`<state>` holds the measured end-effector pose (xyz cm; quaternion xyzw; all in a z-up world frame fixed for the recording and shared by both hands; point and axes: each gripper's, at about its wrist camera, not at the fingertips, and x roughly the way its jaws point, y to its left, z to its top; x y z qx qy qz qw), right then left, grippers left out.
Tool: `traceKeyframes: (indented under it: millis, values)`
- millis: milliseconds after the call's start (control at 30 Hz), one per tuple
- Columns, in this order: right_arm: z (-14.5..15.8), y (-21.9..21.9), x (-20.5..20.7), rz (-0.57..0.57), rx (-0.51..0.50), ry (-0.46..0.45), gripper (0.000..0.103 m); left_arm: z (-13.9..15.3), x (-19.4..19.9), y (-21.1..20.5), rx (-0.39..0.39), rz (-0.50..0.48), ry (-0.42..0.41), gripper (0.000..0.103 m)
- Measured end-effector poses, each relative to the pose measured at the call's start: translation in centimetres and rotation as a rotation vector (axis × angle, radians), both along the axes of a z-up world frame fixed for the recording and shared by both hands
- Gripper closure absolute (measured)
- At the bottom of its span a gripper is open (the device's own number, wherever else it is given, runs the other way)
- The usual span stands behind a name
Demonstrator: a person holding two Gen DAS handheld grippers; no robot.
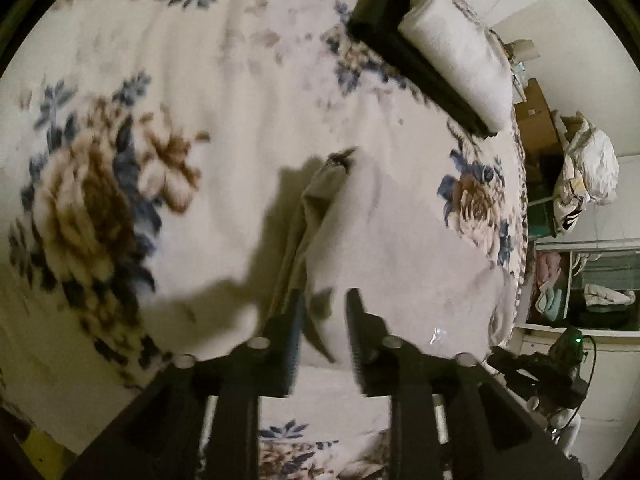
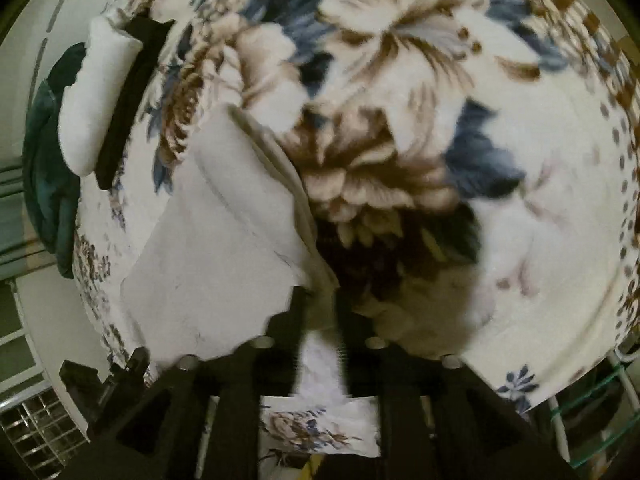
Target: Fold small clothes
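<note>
A small white garment lies half folded on the floral blanket, its near edge lifted. My left gripper has its fingers closed on the garment's edge fold. In the right wrist view the same white garment hangs from my right gripper, whose fingers pinch its corner above the blanket. Both grippers hold the cloth raised off the bed.
A folded white cloth rests on a folded black cloth at the far side of the bed; both show in the right wrist view. A dark green garment hangs off the bed's edge. Boxes and shelves stand beside the bed.
</note>
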<state>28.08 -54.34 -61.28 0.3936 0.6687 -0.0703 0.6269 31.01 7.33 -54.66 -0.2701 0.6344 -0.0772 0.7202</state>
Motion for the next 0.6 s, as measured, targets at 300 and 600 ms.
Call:
traceKeyframes:
  millis: [300,600]
  values:
    - [2.0,-2.5,4.7,-0.112,0.026,-0.191,0.041,-0.2,7.2,-0.3,0.071,-0.003,-0.109,0.048]
    - [-1.8,-0.6,10.4,0.001,-0.042,-0.150,0.094,-4.3,10.6,-2.9,0.136,-0.106,-0.077,0.098]
